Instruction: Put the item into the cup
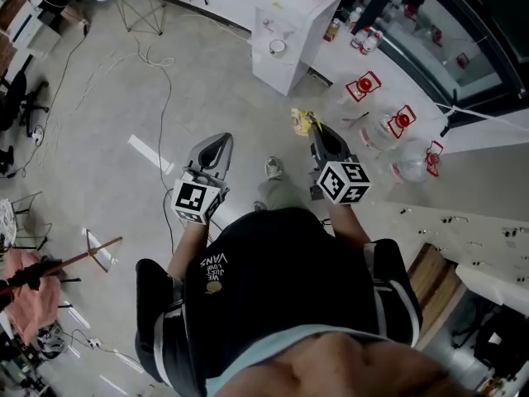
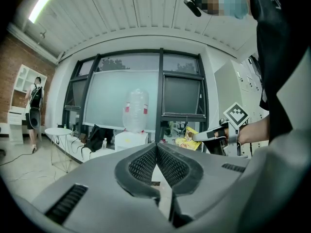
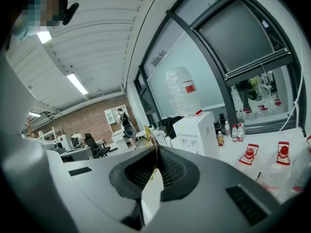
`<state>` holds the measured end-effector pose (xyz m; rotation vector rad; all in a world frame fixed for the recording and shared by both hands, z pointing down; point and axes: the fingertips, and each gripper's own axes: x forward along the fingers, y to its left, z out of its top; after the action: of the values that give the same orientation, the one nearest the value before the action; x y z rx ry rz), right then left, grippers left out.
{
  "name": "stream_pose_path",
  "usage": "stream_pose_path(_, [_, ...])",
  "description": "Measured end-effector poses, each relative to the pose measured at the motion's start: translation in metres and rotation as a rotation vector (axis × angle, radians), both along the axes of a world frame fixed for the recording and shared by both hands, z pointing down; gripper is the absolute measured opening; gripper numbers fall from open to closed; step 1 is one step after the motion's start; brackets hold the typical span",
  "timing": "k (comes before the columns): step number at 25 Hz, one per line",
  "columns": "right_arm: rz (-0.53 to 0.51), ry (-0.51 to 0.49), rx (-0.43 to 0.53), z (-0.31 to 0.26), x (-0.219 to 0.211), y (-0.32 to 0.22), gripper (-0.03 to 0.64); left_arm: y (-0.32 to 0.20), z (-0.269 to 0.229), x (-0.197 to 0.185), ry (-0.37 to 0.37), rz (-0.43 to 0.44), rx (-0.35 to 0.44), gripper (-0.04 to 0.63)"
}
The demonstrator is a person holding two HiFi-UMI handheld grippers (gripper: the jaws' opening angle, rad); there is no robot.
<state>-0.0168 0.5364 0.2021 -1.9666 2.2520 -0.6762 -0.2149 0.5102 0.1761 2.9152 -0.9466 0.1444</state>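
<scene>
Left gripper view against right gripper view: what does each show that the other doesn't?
Only the left gripper view: the right gripper seen from outside, with its marker cube. Only the right gripper view: red-capped water jugs and an office chair. Both: the yellow packet that the right gripper is shut on, the water dispenser, and a person standing by the brick wall.
</scene>
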Motion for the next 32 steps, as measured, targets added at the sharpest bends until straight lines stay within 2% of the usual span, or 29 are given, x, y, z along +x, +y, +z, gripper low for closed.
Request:
stream_pose_path(11, [-0.030,0.015,-0.030,0.017,0.060,-0.115,0.046,-0.116,0.004,0.055,-0.022,-0.044,0.005,0.018])
stream_pose_path(22, [-0.136,0.035,-0.049,0.029,0.107,-0.221,0.046,-0.217,0.017,0.126,-0.020,-0.075,-0.001,0.018])
stream_pose_path(29, [-0.123,0.017,-0.061,0.037,0.113,-0.258,0.046,-0.259,0.028,0.135,-0.022,-0.067,-0.029,0.018])
stream_pose_path(32, [-0.097,0.011,-0.064,0.038,0.113,-0.277,0.046,-0.282,0.031,0.138,-0.021,-0.036,-0.037,0.018])
